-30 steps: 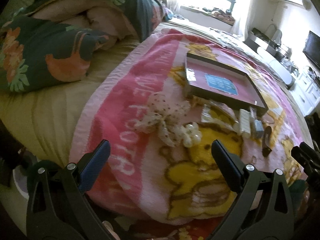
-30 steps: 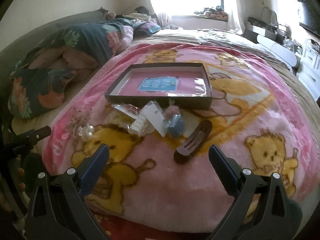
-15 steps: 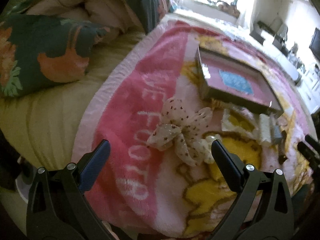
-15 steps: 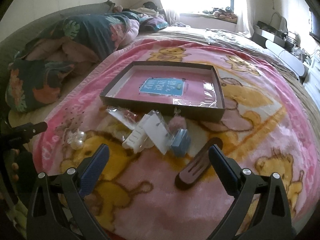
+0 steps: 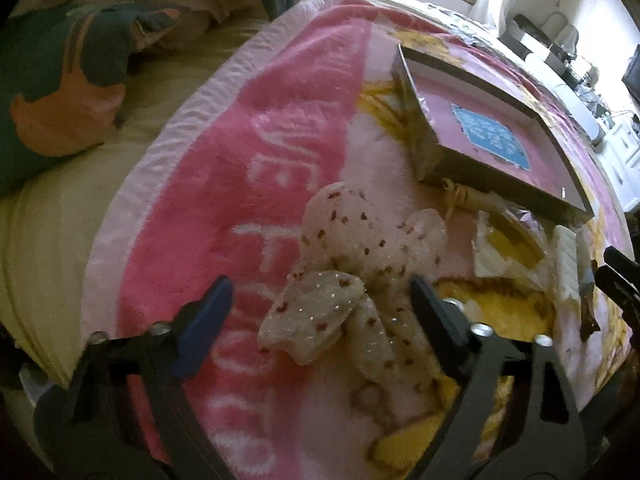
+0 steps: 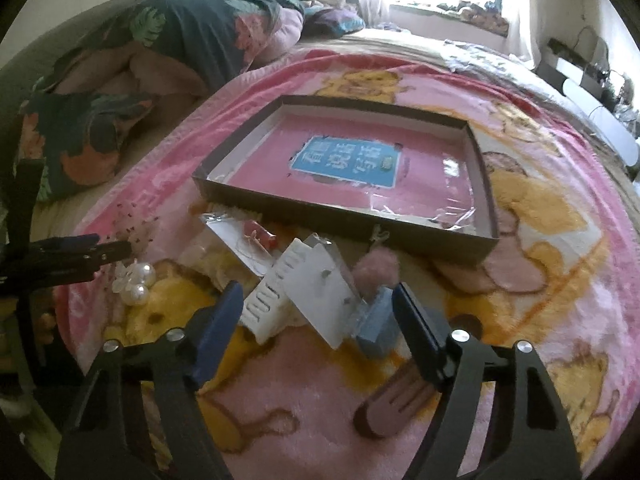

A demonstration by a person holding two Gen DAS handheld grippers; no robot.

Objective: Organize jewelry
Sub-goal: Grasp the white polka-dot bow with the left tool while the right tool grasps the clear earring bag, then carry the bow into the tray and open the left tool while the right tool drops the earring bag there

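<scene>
While both claws hang wide open and hold nothing, the left claw (image 5: 320, 300) sits low over the sheer dotted bow (image 5: 352, 276), which lies between its fingers on the pink blanket (image 5: 256, 128), in front of the shallow box (image 6: 344, 224). The right claw (image 6: 318, 308) hovers over the jumble just in front of that same box: a white carded packet (image 6: 320, 292), a little blue piece (image 6: 378, 326) and a pink pom-pom (image 6: 378, 270). A brownish hair clip (image 6: 396, 396) lies nearer than the jumble, under the right finger. Pearls (image 6: 140, 282) sit off to the box's front left.
</scene>
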